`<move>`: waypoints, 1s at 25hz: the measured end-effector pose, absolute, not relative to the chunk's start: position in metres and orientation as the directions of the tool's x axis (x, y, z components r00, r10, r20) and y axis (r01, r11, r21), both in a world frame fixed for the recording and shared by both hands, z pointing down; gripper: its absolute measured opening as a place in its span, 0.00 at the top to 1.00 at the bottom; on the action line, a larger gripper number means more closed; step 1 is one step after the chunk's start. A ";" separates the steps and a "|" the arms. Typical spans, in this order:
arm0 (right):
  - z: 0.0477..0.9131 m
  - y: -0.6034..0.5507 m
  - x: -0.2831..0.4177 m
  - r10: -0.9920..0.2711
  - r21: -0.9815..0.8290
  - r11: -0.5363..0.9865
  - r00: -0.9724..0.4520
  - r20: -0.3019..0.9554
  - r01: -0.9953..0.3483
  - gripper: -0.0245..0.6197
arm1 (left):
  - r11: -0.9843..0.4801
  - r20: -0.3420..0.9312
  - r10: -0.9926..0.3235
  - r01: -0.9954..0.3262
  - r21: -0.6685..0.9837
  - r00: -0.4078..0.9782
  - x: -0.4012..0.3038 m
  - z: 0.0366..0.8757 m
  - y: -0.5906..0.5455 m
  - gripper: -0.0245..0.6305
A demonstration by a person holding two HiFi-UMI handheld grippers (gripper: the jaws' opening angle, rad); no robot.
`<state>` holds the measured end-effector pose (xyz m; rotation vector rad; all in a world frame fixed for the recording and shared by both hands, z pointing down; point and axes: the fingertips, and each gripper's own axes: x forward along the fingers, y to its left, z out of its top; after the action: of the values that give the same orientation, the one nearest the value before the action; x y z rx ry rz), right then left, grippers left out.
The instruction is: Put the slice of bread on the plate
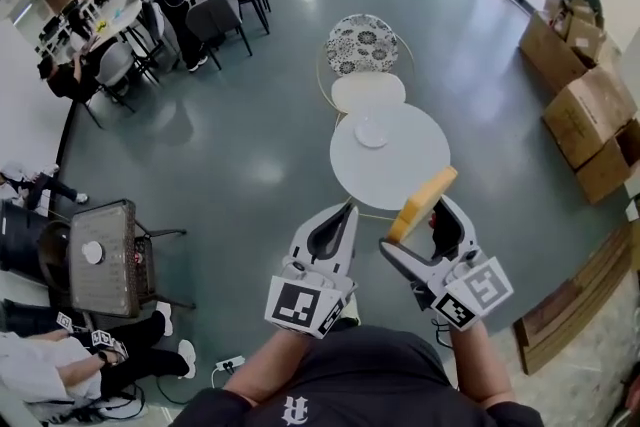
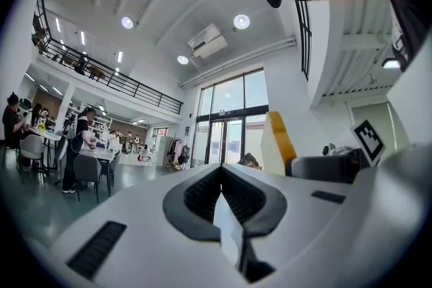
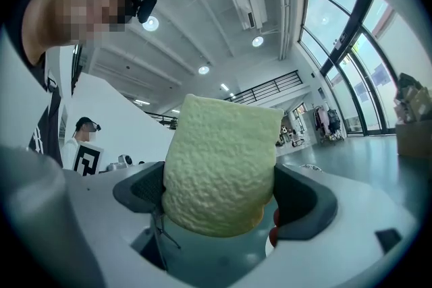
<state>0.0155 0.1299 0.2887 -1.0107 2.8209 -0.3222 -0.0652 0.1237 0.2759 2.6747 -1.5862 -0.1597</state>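
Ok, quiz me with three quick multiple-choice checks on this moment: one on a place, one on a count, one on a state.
1. Where is the plate?
A. on the floor
B. on the round white table
C. on a cardboard box

2. How many plates lie on that table?
A. one
B. two
C. three

3. What state is the right gripper in?
A. open and empty
B. shut on nothing
C. shut on the slice of bread

Answers:
1 B: the head view shows the plate lying on the far part of the tabletop.
2 A: only one small white plate shows there.
3 C: the right gripper view shows the jaws pressed against the two sides of the slice.
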 end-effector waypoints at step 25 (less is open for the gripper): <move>0.332 -0.069 -0.012 -0.654 -0.291 0.719 -0.756 0.025 -0.631 0.18 | -0.492 -0.015 -0.870 -0.866 0.096 0.493 -0.083 0.320 -0.069 0.95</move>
<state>-0.0123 -0.0685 0.3320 -1.0633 2.8386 -0.4357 -0.0834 -0.0693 0.3201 2.6484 -1.5428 -0.0936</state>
